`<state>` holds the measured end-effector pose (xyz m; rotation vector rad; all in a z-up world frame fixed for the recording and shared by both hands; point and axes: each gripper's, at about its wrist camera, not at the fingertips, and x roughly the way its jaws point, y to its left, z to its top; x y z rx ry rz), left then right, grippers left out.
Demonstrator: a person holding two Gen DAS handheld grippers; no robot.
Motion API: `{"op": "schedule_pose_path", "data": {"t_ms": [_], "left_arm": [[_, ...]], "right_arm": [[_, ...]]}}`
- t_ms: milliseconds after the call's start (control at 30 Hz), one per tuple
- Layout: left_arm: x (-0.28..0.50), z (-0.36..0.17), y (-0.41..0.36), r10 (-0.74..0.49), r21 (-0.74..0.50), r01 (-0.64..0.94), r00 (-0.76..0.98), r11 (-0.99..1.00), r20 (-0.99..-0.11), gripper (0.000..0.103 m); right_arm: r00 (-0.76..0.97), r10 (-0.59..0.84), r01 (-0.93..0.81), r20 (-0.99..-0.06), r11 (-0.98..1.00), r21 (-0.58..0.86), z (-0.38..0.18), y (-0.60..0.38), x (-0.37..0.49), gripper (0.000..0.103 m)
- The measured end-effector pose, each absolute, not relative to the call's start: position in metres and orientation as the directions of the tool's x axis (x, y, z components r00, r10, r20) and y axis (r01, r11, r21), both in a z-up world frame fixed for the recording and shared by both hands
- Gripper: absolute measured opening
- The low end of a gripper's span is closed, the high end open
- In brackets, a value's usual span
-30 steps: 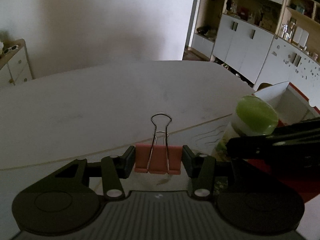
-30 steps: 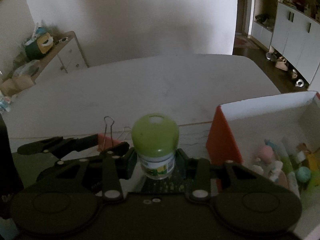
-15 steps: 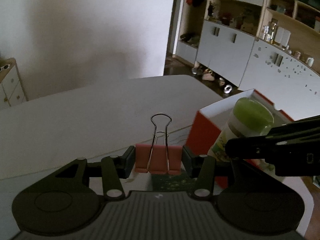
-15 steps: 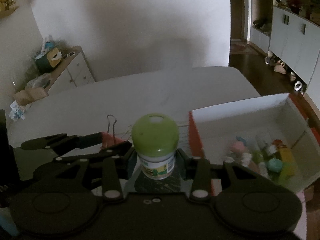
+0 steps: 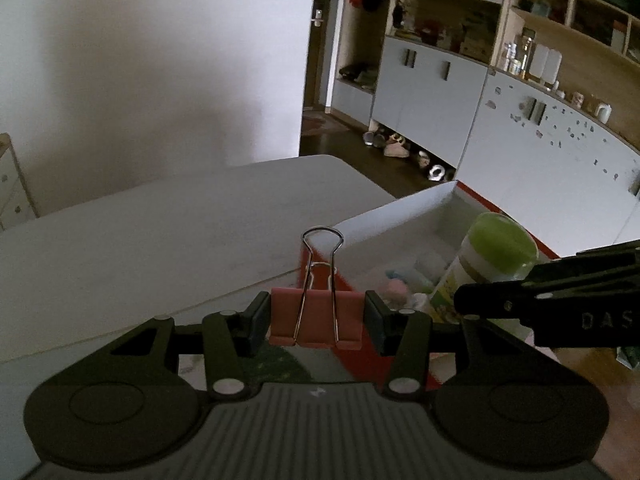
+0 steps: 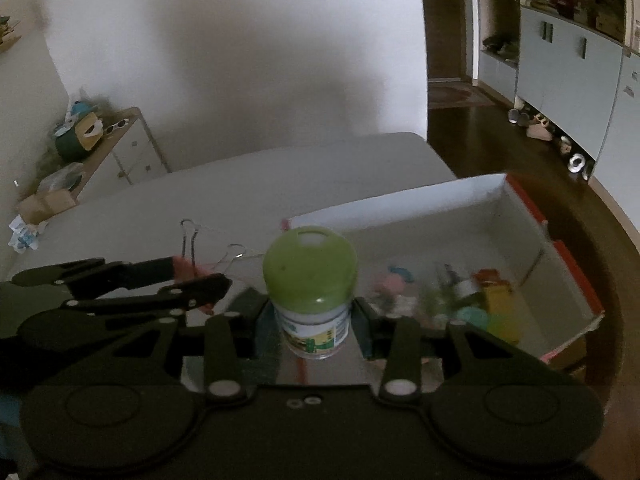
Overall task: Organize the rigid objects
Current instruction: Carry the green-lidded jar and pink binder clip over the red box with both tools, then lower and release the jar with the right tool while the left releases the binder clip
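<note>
A pale bench (image 5: 160, 240) is bounded by a white wall; cabinets (image 5: 432, 92) line the right side. The left tongs (image 5: 316, 314) are clamped on a pink binder clip (image 5: 316, 316), the right tongs (image 6: 310, 326) on a green-capped bottle (image 6: 310, 280), beside an open box (image 6: 400, 204).

Embossed letters "DAS" legible on the side of the right gripper (image 5: 472, 304) body, at the right edge of the left wrist view; remainder of the word cut off by the frame. Printed label noted on the green-capped bottle (image 6: 314, 304), green and yellow graphics, wording too small and blurred to read in either view. No print found on the pink binder clip (image 5: 316, 318). No legible marking on the white and red box (image 6: 520, 216) walls or on the blurred contents.
</note>
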<state>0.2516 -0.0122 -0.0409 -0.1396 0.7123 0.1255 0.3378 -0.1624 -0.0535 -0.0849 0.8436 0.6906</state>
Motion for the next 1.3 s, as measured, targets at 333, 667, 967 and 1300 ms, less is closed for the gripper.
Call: {"op": "schedule_pose_path", "data": {"t_ms": [333, 667, 967, 1300], "left_arm": [[0.288, -0.053, -0.059, 0.063, -0.066, -0.148, 0.724, 0.987, -0.686, 0.049], [0.338, -0.075, -0.095, 0.065, -0.045, -0.148, 0.663, 0.988, -0.745, 0.049], [0.377, -0.102, -0.104, 0.123, 0.004, -0.201, 0.585, 0.980, -0.801, 0.049], [0.411, -0.113, -0.106, 0.145, 0.018, -0.232, 0.543, 0.973, -0.827, 0.049]], "right_arm": [[0.464, 0.503, -0.564, -0.729, 0.803, 0.195, -0.069, -0.219, 0.383, 0.041], [0.418, 0.485, -0.565, -0.769, 0.801, 0.198, -0.090, -0.257, 0.423, 0.041], [0.301, 0.479, -0.619, -0.824, 0.756, 0.213, -0.110, -0.265, 0.440, 0.041], [0.226, 0.498, -0.675, -0.837, 0.700, 0.235, -0.119, -0.254, 0.450, 0.041]]}}
